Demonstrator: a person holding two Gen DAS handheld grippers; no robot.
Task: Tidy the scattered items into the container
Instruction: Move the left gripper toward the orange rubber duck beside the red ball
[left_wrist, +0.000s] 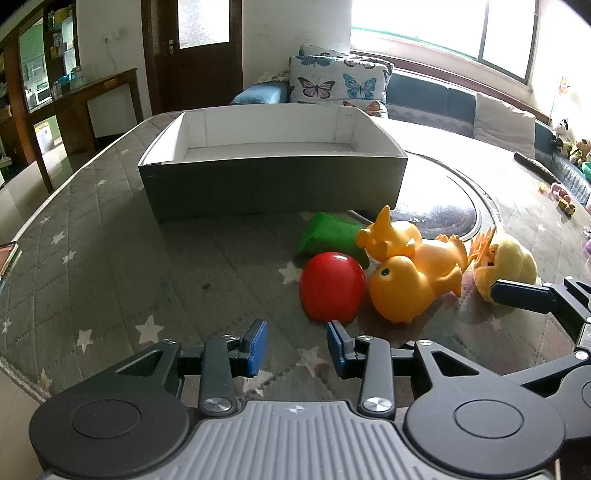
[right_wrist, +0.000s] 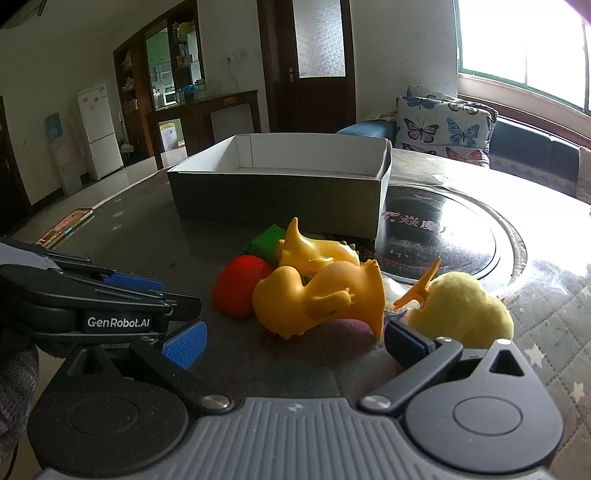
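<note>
An open grey box (left_wrist: 273, 184) with a white inside stands on the table; it also shows in the right wrist view (right_wrist: 277, 195). In front of it lie a red toy (left_wrist: 332, 286) (right_wrist: 240, 290), a green block (left_wrist: 328, 236) (right_wrist: 267, 243), two orange rubber animals (left_wrist: 402, 291) (right_wrist: 321, 295) and a yellow plush chick (left_wrist: 509, 266) (right_wrist: 461, 310). My left gripper (left_wrist: 297, 347) is open and empty, just short of the red toy. My right gripper (right_wrist: 291, 339) is wide open and empty, its jaws either side of the near orange animal, one fingertip (right_wrist: 406, 341) beside the chick.
A dark round glass plate (right_wrist: 443, 236) is set into the quilted table top to the right of the box. A phone (right_wrist: 62, 227) lies near the left table edge. A sofa with butterfly cushions (left_wrist: 336, 81) stands behind. Small toys (left_wrist: 561, 199) lie at the far right.
</note>
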